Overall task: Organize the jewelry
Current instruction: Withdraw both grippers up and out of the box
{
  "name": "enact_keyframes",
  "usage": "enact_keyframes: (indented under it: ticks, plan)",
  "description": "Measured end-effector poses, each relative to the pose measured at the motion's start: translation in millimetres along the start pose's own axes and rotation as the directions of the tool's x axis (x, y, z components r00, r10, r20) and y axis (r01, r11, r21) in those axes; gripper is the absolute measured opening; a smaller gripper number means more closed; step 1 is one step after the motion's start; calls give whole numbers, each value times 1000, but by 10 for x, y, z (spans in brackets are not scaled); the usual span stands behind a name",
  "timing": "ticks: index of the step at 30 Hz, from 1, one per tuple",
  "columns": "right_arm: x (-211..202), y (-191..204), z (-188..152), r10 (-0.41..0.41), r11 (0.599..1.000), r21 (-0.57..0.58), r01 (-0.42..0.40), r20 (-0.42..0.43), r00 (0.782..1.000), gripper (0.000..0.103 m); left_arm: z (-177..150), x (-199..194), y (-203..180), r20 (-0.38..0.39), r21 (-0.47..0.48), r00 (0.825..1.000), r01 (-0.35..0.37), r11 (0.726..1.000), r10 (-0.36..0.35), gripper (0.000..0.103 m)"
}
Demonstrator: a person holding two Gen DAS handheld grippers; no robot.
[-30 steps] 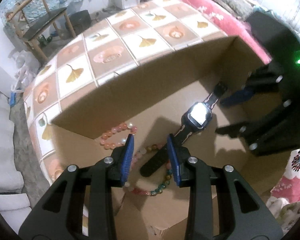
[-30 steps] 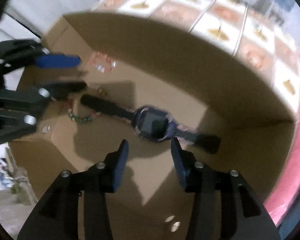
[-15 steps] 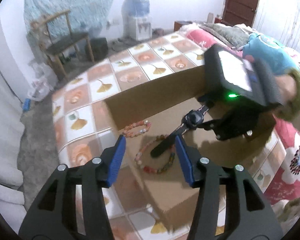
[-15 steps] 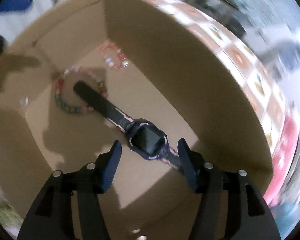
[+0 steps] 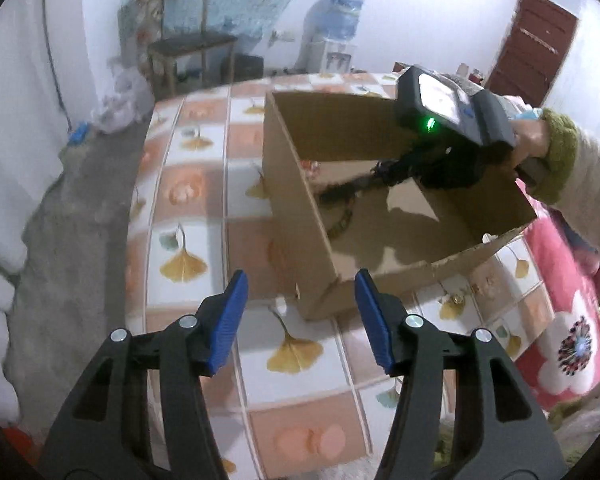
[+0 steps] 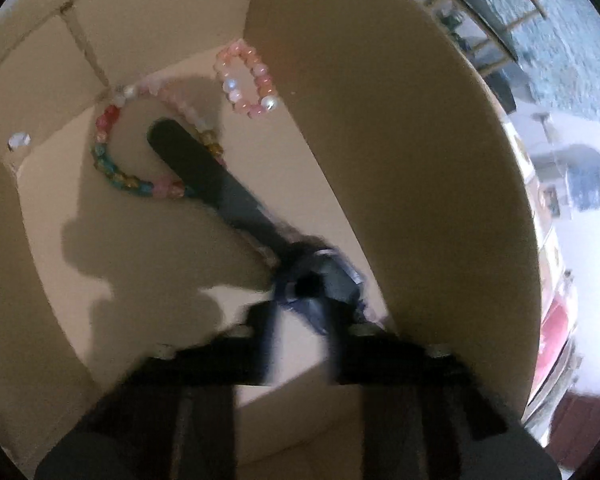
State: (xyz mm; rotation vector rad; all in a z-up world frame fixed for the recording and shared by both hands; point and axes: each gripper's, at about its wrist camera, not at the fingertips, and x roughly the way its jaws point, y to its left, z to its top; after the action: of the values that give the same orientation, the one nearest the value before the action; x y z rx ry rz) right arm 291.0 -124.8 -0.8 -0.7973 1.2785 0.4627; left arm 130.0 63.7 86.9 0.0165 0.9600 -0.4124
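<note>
**Watch pinched inside the cardboard box**

Watch (image 6: 320, 276) lies on the floor of the cardboard box (image 6: 400, 160), near the box's tall side wall. Its dark strap runs from the watch face across the box floor, and the far end of the strap lies inside the ring of the colorful bead bracelet (image 6: 112, 168). The pink bead bracelet (image 6: 244, 80) sits in the far corner of the box, right against the same tall wall and just beside the colorful one. A small shiny bit (image 6: 18, 142) lies by the box's other wall.

The right gripper (image 6: 300, 312) reaches down into the box. Its tongs are squeezed together on the watch, right at the face. This view is blurry there, so the fine parts of the grip are hard to see.

The left gripper (image 5: 298, 320) is outside the box, over the tiled cloth (image 5: 188, 184) just beside the box's near corner. Its blue tongs stand apart and nothing is between them.

From the left side you can see a hand (image 5: 534, 140) in a green cuff holding the right tool over the box. The box stands on the tiled cloth, and a pink flower blanket (image 5: 572, 340) lies on the other side of the box.
</note>
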Motion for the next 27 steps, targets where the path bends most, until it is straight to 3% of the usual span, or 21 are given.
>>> enact_keyframes:
  ticks: [7, 9, 12, 15, 17, 21, 23, 27]
  plan:
    - [107, -293, -187, -58, 991, 115, 63, -49, 997, 2, -57, -91, 96, 29, -36, 999, 19, 999, -18, 53]
    - [101, -360, -185, -41, 987, 154, 47, -42, 998, 2, -55, -87, 97, 26, -32, 1000, 14, 999, -13, 53]
    - [-59, -439, -254, -18, 976, 217, 14, 17, 1000, 2, -38, -136, 71, 43, -26, 999, 18, 1000, -17, 53]
    - [-301, -534, -338, 27, 943, 328, -63, 113, 993, 15, -35, -193, 36, 65, -16, 998, 8, 1000, -7, 61]
    - [-538, -559, -504, 45, 909, 398, -126, 206, 977, 37, -42, -230, 6, 78, -7, 997, 6, 1000, -6, 63]
    - [-969, -425, -853, 5, 857, 482, -184, 348, 938, 49, -76, -309, -80, 92, 25, 995, 24, 999, -26, 73]
    - [-1290, -267, -1194, -41, 829, 517, -213, 436, 899, 66, -108, -374, -125, 106, 40, 993, 40, 998, -44, 78]
    - [-1632, 108, -1804, -143, 789, 574, -218, 517, 844, 82, -250, -514, -265, 115, 99, 986, 107, 989, -118, 86]
